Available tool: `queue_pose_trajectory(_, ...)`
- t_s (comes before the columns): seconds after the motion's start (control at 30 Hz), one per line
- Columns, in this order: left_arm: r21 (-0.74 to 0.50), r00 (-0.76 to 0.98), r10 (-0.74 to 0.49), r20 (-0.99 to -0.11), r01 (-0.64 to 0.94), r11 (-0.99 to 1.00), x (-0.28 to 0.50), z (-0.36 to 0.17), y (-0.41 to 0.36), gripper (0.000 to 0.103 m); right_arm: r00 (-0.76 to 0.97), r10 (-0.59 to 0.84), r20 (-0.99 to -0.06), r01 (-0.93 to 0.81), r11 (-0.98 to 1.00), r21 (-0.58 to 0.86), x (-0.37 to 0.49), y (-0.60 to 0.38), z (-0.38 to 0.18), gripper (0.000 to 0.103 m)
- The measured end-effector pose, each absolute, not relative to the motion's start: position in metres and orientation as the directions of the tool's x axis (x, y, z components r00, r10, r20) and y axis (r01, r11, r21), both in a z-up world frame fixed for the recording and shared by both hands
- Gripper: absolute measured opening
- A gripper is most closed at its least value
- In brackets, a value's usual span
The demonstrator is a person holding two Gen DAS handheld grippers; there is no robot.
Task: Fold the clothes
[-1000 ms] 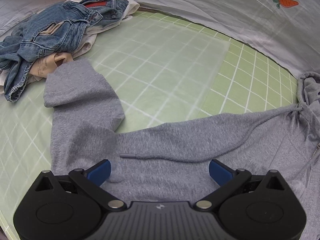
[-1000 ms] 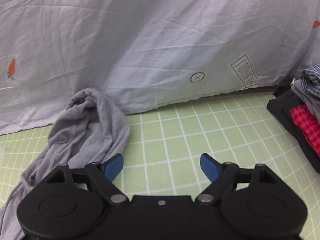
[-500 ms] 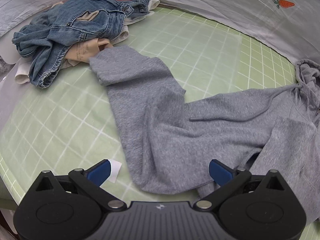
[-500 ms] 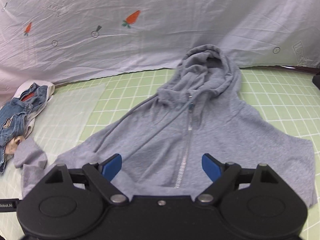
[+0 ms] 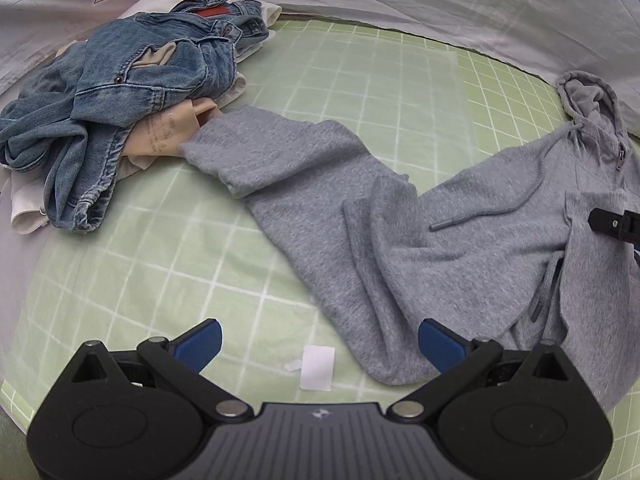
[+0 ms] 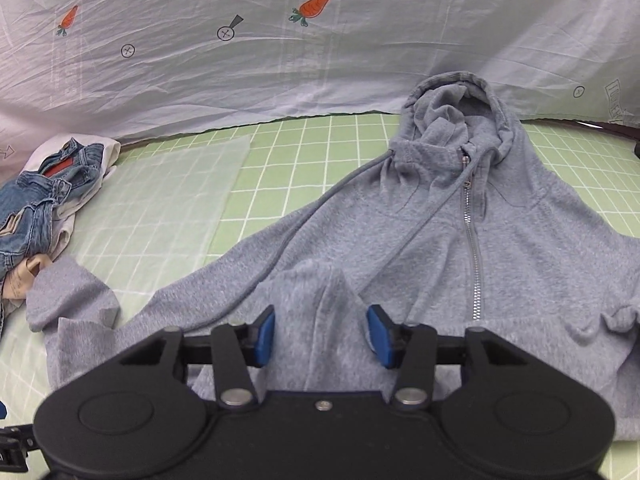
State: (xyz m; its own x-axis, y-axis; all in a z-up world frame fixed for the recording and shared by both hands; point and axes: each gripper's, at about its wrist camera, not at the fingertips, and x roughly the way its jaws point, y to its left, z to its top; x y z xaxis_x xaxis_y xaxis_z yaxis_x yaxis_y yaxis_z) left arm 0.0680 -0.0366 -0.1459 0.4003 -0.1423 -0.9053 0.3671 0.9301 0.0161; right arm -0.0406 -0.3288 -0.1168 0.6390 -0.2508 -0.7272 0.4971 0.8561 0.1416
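A grey zip hoodie (image 6: pixel 500 248) lies front up on the green grid mat (image 6: pixel 304 148), hood toward the far sheet. One sleeve (image 5: pixel 288 160) stretches left to the denim pile. My right gripper (image 6: pixel 320 332) is over the hoodie's lower front. Its jaws are closing, and a raised fold of grey fabric is bunched between the blue pads (image 6: pixel 265 334). My left gripper (image 5: pixel 320 342) hangs open over the mat at the hoodie's near left corner. Only mat, a white label (image 5: pixel 317 368) and the fabric's edge lie between its fingers.
A heap of blue jeans and pale clothes (image 5: pixel 120 92) sits at the mat's left end. A white sheet printed with carrots (image 6: pixel 316 6) rises behind the mat. A translucent sheet (image 6: pixel 176 200) covers part of the mat left of the hoodie.
The right gripper swung from the mat's right end to the hoodie's front, and its jaws narrowed around a fold. The left gripper drew back off the hoodie toward the near mat edge.
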Motion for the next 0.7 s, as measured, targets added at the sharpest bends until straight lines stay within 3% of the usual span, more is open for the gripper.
queue_pose_trajectory(0.1,0.009,0.393,-0.146,-0.908,0.367,0.93,0.071,-0.148,-0.033,0.103,0.669,-0.28,-0.689,0.512,0.845,0.153,-0.06,-0.329,-0.109,0.018)
queue_pose_trajectory(0.33,-0.023,0.348,-0.184,-0.919,0.419,0.908,0.065,-0.155,-0.053,0.103,0.673,-0.389,-0.628,0.59,0.795,0.139,-0.129,-0.332,-0.085,0.015)
queue_pose_trajectory(0.53,-0.052,0.308,-0.222,-0.925,0.477,0.877,0.05,-0.157,-0.087,0.103,0.588,-0.447,-0.674,0.688,0.715,0.125,-0.192,-0.347,-0.096,0.014)
queue_pose_trajectory(0.7,-0.046,0.313,-0.218,-0.924,0.475,0.879,0.035,-0.155,-0.106,0.103,0.543,-0.402,-0.737,0.681,0.725,0.105,-0.23,-0.352,-0.116,0.014)
